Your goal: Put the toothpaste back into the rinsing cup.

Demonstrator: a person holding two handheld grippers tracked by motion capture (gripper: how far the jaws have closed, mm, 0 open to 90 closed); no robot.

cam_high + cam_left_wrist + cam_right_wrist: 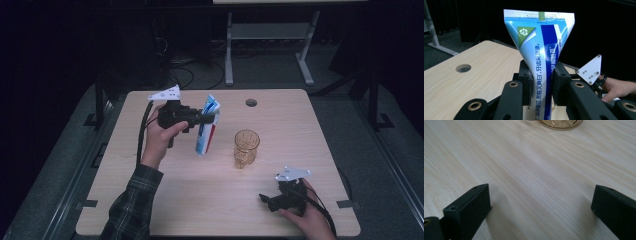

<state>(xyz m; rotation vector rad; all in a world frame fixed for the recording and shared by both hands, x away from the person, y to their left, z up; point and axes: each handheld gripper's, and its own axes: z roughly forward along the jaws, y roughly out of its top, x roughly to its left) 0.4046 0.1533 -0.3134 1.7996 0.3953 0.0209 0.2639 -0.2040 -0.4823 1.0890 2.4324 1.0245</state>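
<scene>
A blue, white and red toothpaste tube (pixel 207 125) stands nearly upright over the table's middle left, its crimped end up. My left gripper (pixel 209 118) is shut on its upper half. In the left gripper view the tube (pixel 541 47) rises between the two black pads (pixel 526 85), squeezed thin where they meet it. An amber patterned glass cup (pixel 246 148) stands upright to the right of the tube, apart from it. My right gripper (pixel 263 199) rests low near the front right edge of the table, open. Its jaws stand wide apart over bare wood, and the cup's base (pixel 560 123) shows ahead.
The light wooden table (pixel 165 200) has a round cable hole (pixel 251 103) near its far edge. Behind the table are a white desk frame (pixel 270 35) and cables on a dark floor. My right gripper's grey plate (pixel 591 68) and hand show far off in the left gripper view.
</scene>
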